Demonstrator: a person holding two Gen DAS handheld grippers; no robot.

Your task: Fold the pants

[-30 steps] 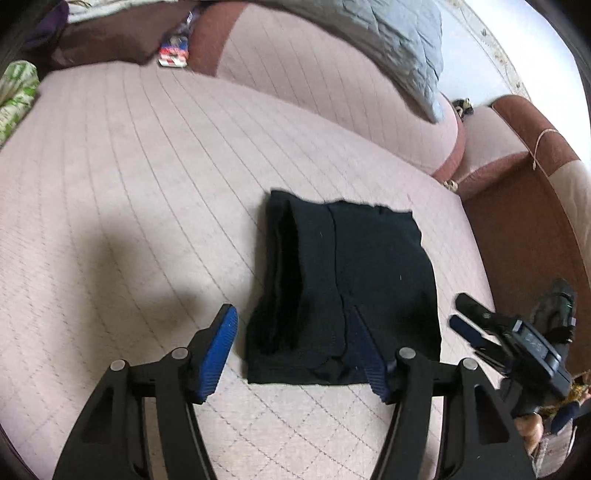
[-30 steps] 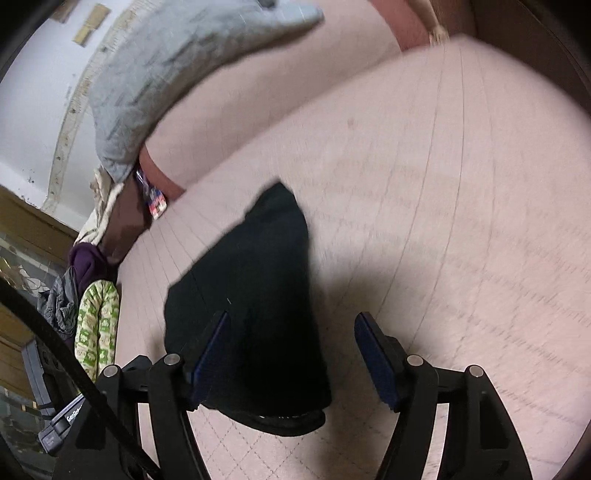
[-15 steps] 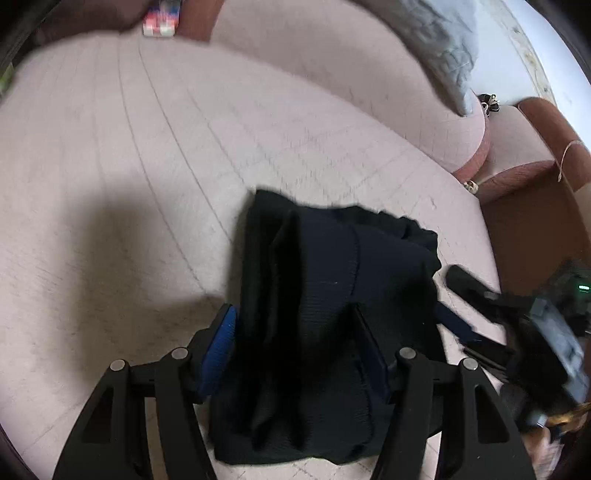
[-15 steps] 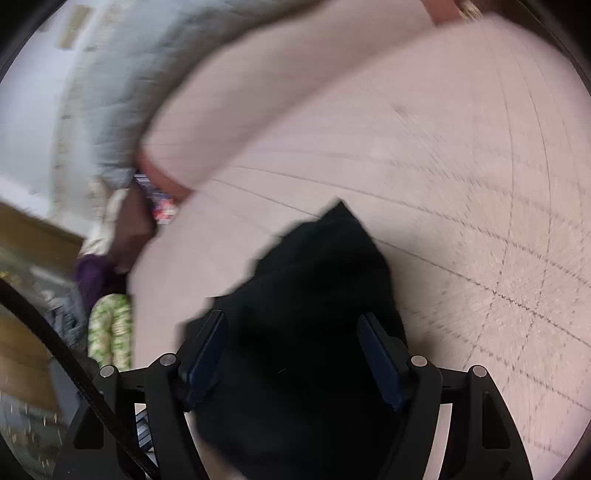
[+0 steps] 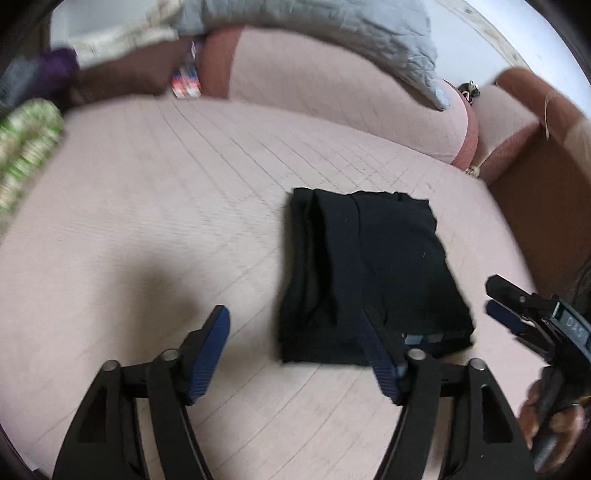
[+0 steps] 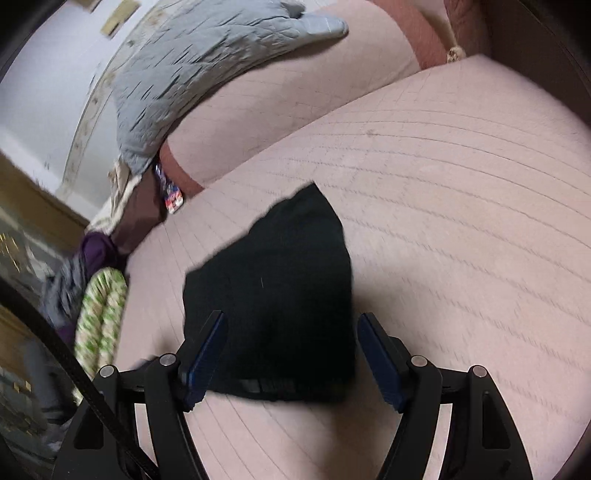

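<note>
The black pants lie folded into a compact rectangle on the pink quilted sofa seat. A pale label shows at their near edge. My left gripper hovers just in front of the pants' near left corner. Its jaws are opening, and neither pad presses on the cloth. In the right wrist view the pants lie flat beyond my right gripper, which is open and holds nothing. The right gripper also shows beside the pants' right edge, held by a hand.
A grey quilted cushion leans on the sofa back. A green patterned roll, purple cloth and a colourful packet sit at the seat's far left. A brown armrest bounds the right side.
Both grippers dipped in close over the pants, then drew back toward the seat's front. The left jaws stand wider than before. The pants stay folded in place.
</note>
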